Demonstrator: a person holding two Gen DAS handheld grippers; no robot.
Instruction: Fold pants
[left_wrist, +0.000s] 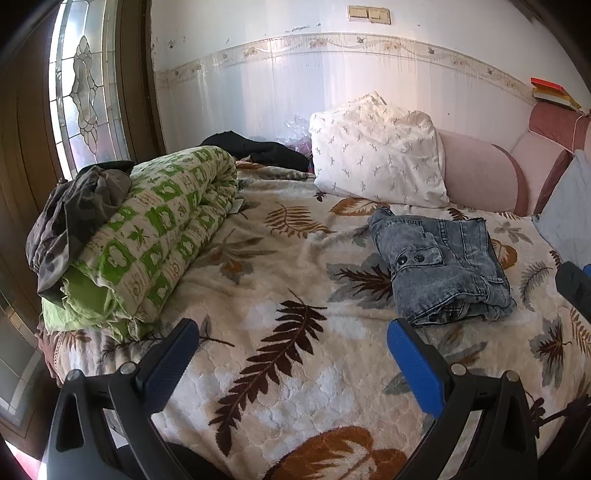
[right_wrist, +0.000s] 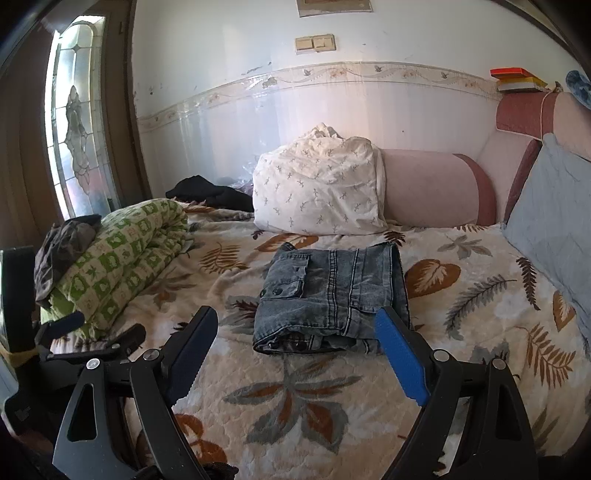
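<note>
The grey-blue denim pants (left_wrist: 443, 266) lie folded in a compact stack on the leaf-patterned blanket (left_wrist: 280, 280), a buttoned pocket flap on top. They also show in the right wrist view (right_wrist: 332, 291). My left gripper (left_wrist: 291, 328) is open and empty, hovering above the blanket to the left of and nearer than the pants. My right gripper (right_wrist: 295, 317) is open and empty, just in front of the pants' near edge, not touching them. The left gripper (right_wrist: 96, 328) shows at the left of the right wrist view.
A rolled green-and-white quilt (left_wrist: 147, 236) with dark clothes (left_wrist: 74, 214) on top lies at the left. A white pillow (left_wrist: 376, 151) and pink headboard (left_wrist: 480, 170) stand behind. A black garment (left_wrist: 255, 147) lies at the back. A light blue cushion (right_wrist: 550, 218) is at the right.
</note>
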